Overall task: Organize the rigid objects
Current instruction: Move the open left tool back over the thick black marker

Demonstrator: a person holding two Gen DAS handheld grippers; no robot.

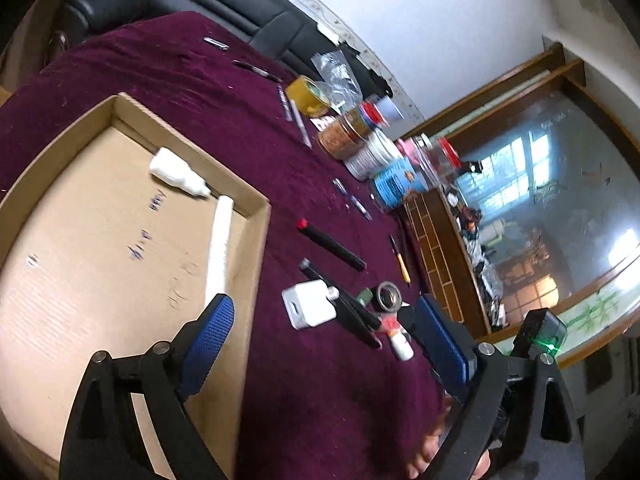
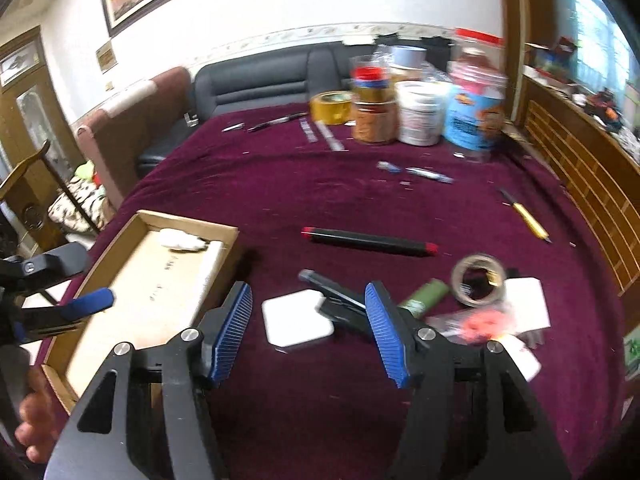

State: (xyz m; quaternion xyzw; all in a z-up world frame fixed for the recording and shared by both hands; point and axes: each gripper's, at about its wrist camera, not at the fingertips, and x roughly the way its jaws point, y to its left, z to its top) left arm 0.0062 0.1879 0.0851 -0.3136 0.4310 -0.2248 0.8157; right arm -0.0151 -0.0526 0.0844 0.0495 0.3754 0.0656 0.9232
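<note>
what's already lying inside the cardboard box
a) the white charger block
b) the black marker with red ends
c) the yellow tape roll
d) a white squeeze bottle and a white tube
d: in the left wrist view the cardboard box holds only a white squeeze bottle and a white tube along its far wall; the other items lie out on the maroon cloth.

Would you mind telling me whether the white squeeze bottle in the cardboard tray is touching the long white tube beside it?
Cannot tell. In the left wrist view the white squeeze bottle's nozzle ends right at the long white tube's top end in the cardboard tray, but blur hides any gap.
</note>
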